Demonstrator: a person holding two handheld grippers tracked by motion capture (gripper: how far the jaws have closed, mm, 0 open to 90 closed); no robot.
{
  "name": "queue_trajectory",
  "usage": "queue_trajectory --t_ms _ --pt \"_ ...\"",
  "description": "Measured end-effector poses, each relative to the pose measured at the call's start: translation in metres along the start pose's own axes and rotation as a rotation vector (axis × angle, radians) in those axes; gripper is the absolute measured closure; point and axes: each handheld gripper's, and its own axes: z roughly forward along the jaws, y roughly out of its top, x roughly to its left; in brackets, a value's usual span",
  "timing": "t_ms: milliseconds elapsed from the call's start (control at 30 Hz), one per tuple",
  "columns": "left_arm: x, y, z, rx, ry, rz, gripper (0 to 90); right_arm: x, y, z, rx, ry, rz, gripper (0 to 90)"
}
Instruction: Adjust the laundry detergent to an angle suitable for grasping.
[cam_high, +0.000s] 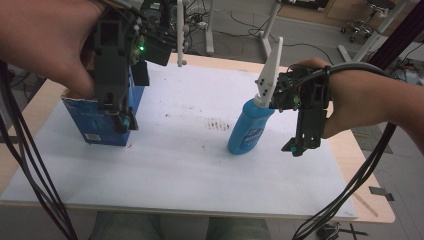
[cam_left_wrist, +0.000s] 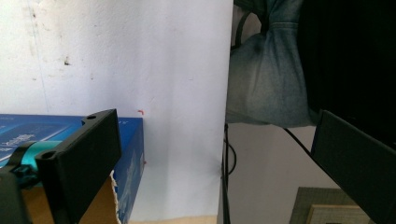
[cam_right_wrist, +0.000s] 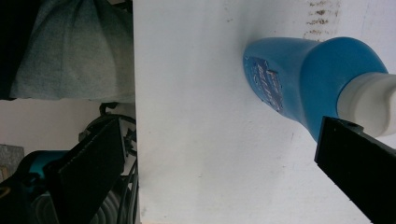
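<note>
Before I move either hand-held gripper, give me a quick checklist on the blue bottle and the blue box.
1. Blue bottle standing upright on the white sheet: ok.
2. Right hand-held gripper jaws open, nothing between them: ok.
3. Right jaws around the bottle: not ok, it stands beside them.
4. Blue box upright on the sheet: ok.
5. Left hand-held gripper jaws open: ok.
6. Left jaw touching the box: cannot tell.

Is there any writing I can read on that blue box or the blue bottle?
None can be read.
Blue box: pale print and a small white label on its front, too small and blurred.
Blue bottle: a label with slanted lettering, too blurred in both the high view and the right gripper view.
</note>
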Motion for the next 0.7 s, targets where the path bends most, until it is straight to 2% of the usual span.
queue_trajectory --t_ms 367,567,700 --pt "0.001 0.005 0.004 -0.007 0.003 -0.005 1.8 0.000 -0.005 0.000 0.002 0.000 -0.019 1.0" --pt "0.003 0.008 0.007 0.012 0.011 -0.011 1.8 0.001 -0.007 -0.001 -0.005 -0.013 -0.004 1.0" --pt "0.000 0.011 0.007 0.000 0.017 -0.017 1.8 0.003 -0.009 -0.001 -0.001 -0.014 -0.009 1.0"
